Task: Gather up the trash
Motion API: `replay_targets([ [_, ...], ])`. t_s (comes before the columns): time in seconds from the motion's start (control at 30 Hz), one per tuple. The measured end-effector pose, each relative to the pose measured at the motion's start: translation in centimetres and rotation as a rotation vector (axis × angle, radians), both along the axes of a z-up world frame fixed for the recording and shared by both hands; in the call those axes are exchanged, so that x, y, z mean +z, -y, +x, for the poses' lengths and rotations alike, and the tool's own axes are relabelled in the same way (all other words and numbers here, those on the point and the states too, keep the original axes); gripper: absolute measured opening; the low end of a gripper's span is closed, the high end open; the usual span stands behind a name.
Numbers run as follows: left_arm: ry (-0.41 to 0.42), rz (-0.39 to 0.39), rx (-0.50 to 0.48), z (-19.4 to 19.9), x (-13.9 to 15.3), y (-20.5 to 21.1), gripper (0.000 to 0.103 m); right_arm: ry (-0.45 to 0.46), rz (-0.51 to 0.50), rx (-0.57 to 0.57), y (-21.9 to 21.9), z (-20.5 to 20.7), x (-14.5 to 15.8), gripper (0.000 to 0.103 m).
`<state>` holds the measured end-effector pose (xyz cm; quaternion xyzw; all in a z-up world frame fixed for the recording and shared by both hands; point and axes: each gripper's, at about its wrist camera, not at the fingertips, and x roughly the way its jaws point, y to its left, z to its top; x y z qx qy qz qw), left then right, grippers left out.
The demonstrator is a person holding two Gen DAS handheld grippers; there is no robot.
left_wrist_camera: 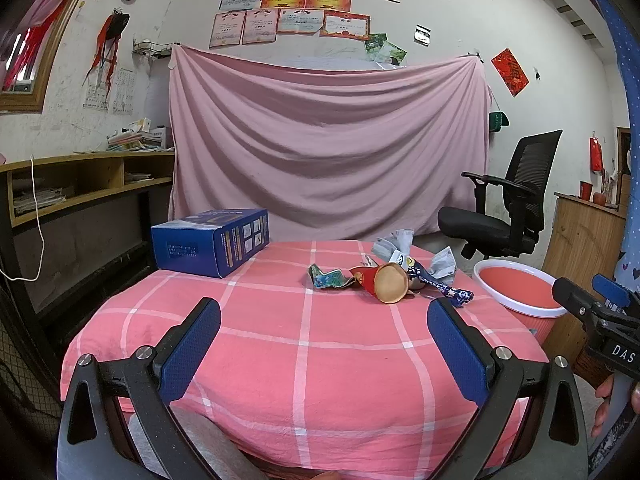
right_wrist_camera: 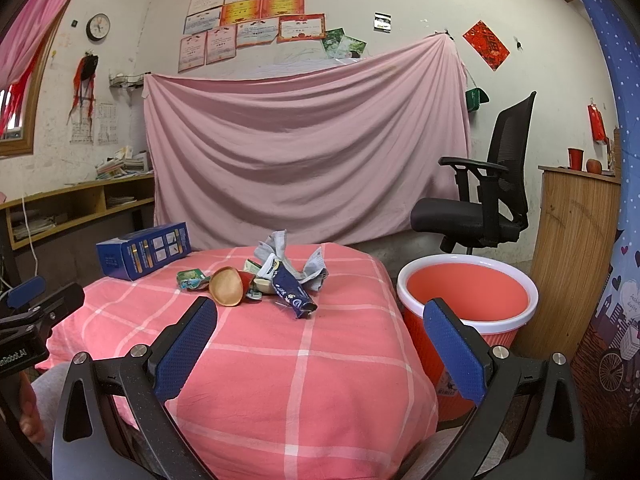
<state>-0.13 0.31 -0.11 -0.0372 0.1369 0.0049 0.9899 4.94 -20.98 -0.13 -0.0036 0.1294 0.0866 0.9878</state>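
A heap of trash lies on the far half of the pink checked tablecloth (left_wrist_camera: 304,352): a red paper cup (left_wrist_camera: 386,282) on its side, a green wrapper (left_wrist_camera: 329,279), a dark blue wrapper (left_wrist_camera: 444,285) and crumpled grey paper (left_wrist_camera: 394,242). The right wrist view shows the same cup (right_wrist_camera: 229,286), blue wrapper (right_wrist_camera: 291,292) and grey paper (right_wrist_camera: 296,262). A red bin with a white rim (right_wrist_camera: 466,300) stands right of the table. My left gripper (left_wrist_camera: 324,316) and right gripper (right_wrist_camera: 320,318) both hover open over the near part of the cloth, holding nothing.
A blue box (left_wrist_camera: 212,240) sits at the table's far left corner. A black office chair (right_wrist_camera: 484,196) stands behind the bin (left_wrist_camera: 520,292), with a wooden cabinet (right_wrist_camera: 572,248) to its right. Wooden shelving (left_wrist_camera: 80,184) runs along the left wall. A pink sheet hangs behind.
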Motion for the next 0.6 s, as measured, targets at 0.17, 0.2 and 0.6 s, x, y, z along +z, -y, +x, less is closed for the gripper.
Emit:
replay_targets([
  [0.17,0.000,0.001,0.000,-0.01,-0.01,-0.01,0.101,0.003,-0.002,0.003,-0.05,-0.20,0.04,0.103],
  [0.2,0.000,0.000,-0.001,-0.01,0.00,-0.02,0.101,0.002,-0.002,0.003,0.06,0.06,0.02,0.103],
  [0.6,0.000,0.000,0.001,0.10,-0.01,-0.10,0.101,0.002,-0.001,0.003,0.06,0.07,0.08,0.103],
])
